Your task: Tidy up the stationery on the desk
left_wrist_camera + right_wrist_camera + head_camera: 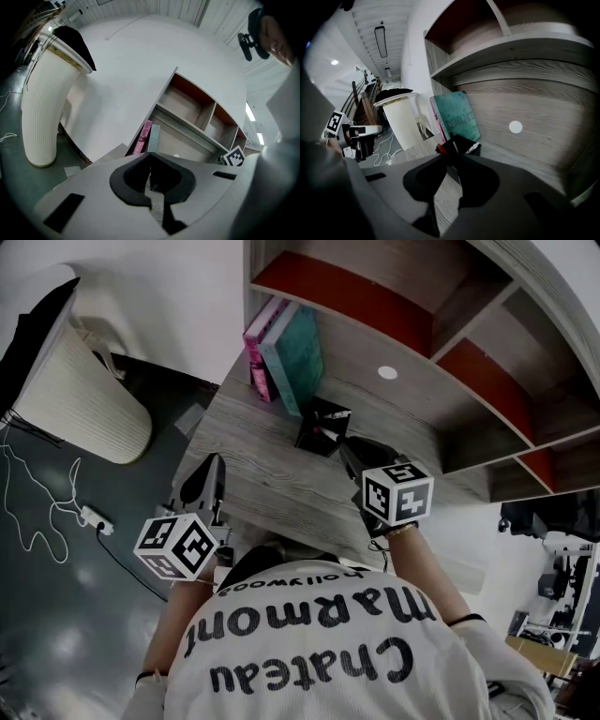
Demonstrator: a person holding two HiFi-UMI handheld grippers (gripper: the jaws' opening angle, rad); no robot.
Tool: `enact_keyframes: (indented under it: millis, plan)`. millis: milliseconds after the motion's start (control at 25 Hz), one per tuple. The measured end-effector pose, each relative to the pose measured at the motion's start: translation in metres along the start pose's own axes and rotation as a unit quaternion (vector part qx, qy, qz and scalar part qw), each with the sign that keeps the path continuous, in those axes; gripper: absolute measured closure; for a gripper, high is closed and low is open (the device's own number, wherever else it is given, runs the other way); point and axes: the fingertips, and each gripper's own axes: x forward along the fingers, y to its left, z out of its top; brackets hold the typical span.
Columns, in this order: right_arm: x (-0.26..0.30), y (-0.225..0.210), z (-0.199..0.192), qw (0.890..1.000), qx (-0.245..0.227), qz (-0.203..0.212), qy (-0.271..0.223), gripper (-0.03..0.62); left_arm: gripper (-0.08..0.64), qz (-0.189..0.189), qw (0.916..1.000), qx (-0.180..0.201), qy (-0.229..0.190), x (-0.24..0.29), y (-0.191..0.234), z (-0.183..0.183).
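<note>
A black pen holder (323, 426) stands on the wooden desk (272, 484) in front of a pink book (262, 348) and a teal book (298, 357). My right gripper (349, 448) points at the holder from the right. In the right gripper view its jaws (452, 151) meet at the tips just before the pen holder (469, 148). A red pen end (439, 148) shows beside the tips; I cannot tell if it is gripped. My left gripper (204, 479) hangs over the desk's left front edge, shut and empty (150, 157).
A shelf unit (394, 315) with red-lined compartments overhangs the back of the desk. A white disc (387, 372) is on its back panel. A tall white ribbed bin (75, 390) stands on the floor to the left, near a power strip with cables (89, 517).
</note>
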Motion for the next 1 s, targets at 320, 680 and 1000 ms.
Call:
enact_keyframes:
  millis: [320, 680, 1000]
  plan:
    - [0.006, 0.0, -0.004, 1.0, 0.007, -0.003, 0.004, 0.509, 0.545, 0.006, 1.0, -0.002, 0.001, -0.002, 0.005, -0.002]
    - [0.014, 0.001, -0.004, 1.0, 0.009, -0.004, 0.006, 0.509, 0.545, 0.01, 0.9999, -0.005, 0.002, -0.004, 0.011, -0.003]
    - [0.021, 0.003, -0.006, 1.0, 0.007, -0.004, 0.01, 0.508, 0.545, 0.014, 0.9999, -0.007, 0.002, -0.004, 0.017, -0.004]
